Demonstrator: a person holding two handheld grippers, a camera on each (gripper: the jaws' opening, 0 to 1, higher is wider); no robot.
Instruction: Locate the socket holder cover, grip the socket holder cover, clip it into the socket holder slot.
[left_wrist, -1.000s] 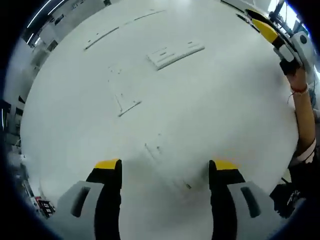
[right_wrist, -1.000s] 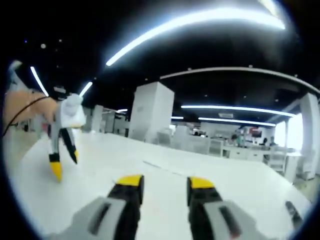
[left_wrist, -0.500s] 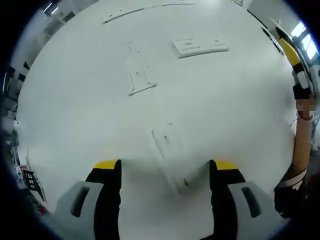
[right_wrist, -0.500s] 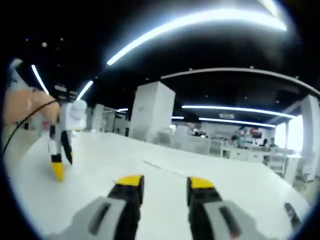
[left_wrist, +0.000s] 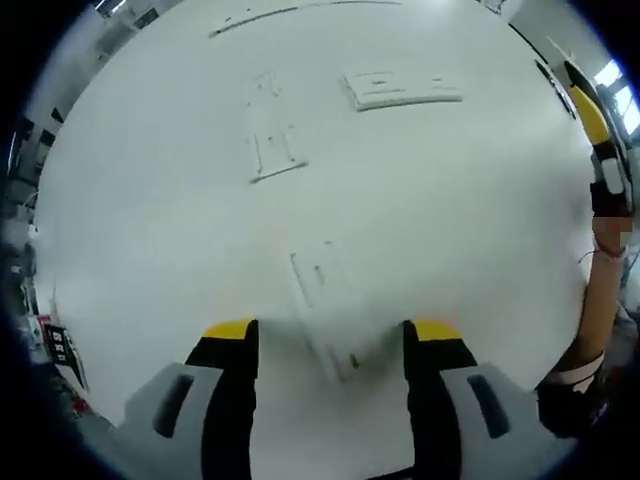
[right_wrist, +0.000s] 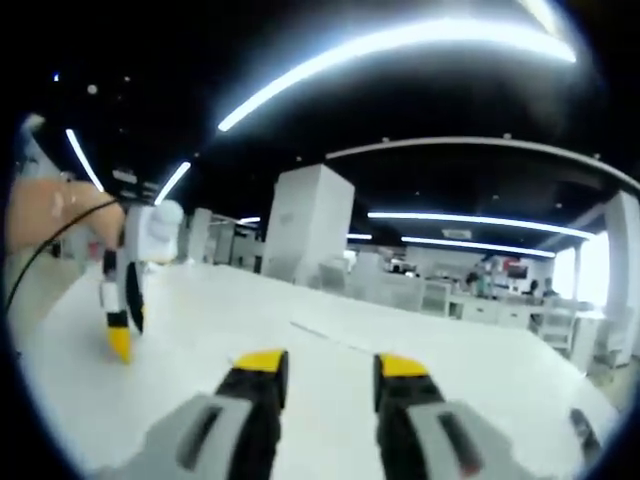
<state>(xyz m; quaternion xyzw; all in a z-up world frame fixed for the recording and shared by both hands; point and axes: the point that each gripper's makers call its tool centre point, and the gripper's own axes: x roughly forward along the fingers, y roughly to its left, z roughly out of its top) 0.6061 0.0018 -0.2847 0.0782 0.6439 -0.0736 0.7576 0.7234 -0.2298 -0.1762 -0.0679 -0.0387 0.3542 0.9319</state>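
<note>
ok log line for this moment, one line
left gripper: open, over white flat part on table | right gripper: open, empty, raised | cover: not gripped

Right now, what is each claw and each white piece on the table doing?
Left claw: open, above the nearest flat white piece, not gripping it.
Nearest white piece: lying flat on the table.
Long white piece: lying flat, far side.
Small white piece: lying flat, untouched.
Right claw: open, holding nothing.
</note>
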